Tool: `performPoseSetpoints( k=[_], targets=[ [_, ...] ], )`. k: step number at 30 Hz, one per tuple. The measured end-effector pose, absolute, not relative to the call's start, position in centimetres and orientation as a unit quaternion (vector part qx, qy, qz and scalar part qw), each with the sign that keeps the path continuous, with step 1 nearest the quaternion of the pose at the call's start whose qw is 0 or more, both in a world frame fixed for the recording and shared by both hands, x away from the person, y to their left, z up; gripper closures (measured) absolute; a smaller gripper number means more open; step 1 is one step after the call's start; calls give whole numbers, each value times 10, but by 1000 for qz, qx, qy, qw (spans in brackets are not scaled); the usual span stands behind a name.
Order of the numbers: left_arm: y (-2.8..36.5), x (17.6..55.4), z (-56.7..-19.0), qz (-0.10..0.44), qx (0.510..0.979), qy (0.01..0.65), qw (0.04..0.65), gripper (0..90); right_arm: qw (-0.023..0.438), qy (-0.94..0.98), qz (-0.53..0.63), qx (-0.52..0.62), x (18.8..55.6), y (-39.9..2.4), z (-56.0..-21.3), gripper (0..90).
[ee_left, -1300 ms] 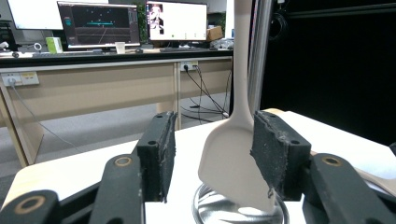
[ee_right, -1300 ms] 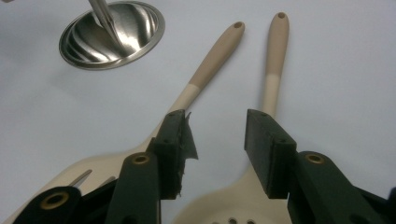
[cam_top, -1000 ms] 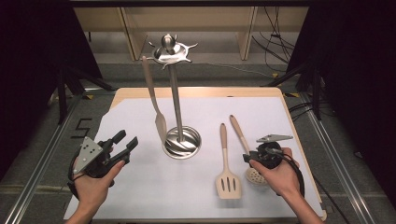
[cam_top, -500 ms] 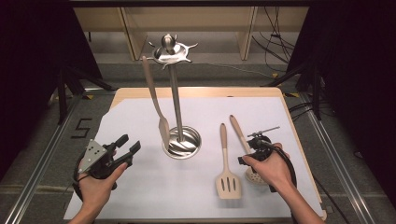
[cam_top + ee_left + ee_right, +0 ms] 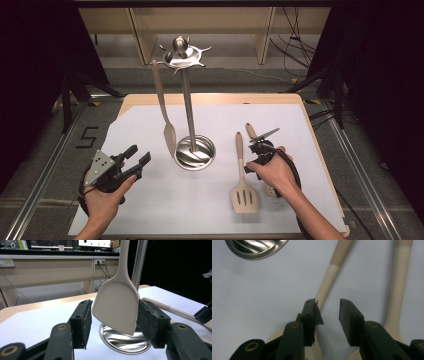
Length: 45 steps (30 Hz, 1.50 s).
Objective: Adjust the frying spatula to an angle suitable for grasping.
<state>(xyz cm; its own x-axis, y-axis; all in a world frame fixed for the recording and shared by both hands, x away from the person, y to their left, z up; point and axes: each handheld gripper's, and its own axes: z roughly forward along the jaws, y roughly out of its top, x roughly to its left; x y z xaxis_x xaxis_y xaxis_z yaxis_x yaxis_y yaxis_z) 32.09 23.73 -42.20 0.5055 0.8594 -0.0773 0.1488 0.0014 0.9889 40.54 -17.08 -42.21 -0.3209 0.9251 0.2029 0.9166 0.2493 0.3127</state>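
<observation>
A steel hook stand rises mid-table, and a pale solid spatula hangs from its left hook. My left gripper sits low at the left, aimed at that blade. Its jaws have just been opening; the blade hangs just ahead between them, and the pads do not press it. My right gripper points down, open, over the handle of a slotted spatula lying flat. That handle runs out from under its left jaw, with nothing gripped. A second wooden utensil lies beside it.
White paper covers the wooden table. The stand's round steel base sits between the two hands. The second utensil's handle pokes out beyond the right hand. Dark floor and rails surround the table.
My right hand has slid left and slightly away, from the table's right side to above the slotted spatula's handle. The left hand has hardly moved, and its jaws stand a little wider.
</observation>
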Motion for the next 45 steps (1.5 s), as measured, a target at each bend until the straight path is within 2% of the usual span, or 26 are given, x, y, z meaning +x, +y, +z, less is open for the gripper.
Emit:
performPoseSetpoints(
  k=[4,5,8,13,14,18,20,22,23,24,25,28,38,40,45],
  targets=[
    [237,322,-423,301,637,391,593,446,18,798,183,574,411,-169,-426,663],
    [237,321,-423,301,639,394,588,445,0,794,187,579,412,-166,-425,662],
    [237,321,-423,300,640,395,587,444,18,802,182,569,417,-166,-428,660],
    [237,320,-423,301,640,396,586,443,0,797,180,577,420,-158,-427,655],
    [237,320,-423,301,640,395,587,443,16,798,179,575,423,-158,-429,654],
    [238,320,-424,301,640,395,586,442,18,797,180,577,428,-156,-429,652],
    [238,320,-424,301,639,395,587,441,-1,789,178,588,429,-153,-428,651],
    [238,320,-424,300,639,396,587,441,17,796,177,579,432,-154,-430,651],
    [238,320,-424,300,639,396,587,440,15,796,179,578,433,-153,-430,651],
    [238,320,-424,300,639,396,587,440,-6,787,178,591,432,-150,-429,651],
    [238,319,-424,300,639,396,587,441,9,792,174,585,435,-151,-431,651],
    [238,319,-424,300,640,396,587,439,16,796,175,579,438,-148,-434,651],
    [238,318,-424,299,641,396,586,438,14,797,158,583,445,-146,-440,651],
    [237,318,-424,298,641,396,586,438,-2,793,153,589,446,-146,-441,651],
    [237,318,-424,298,642,395,585,437,14,803,151,576,448,-147,-445,651]
  ],
)
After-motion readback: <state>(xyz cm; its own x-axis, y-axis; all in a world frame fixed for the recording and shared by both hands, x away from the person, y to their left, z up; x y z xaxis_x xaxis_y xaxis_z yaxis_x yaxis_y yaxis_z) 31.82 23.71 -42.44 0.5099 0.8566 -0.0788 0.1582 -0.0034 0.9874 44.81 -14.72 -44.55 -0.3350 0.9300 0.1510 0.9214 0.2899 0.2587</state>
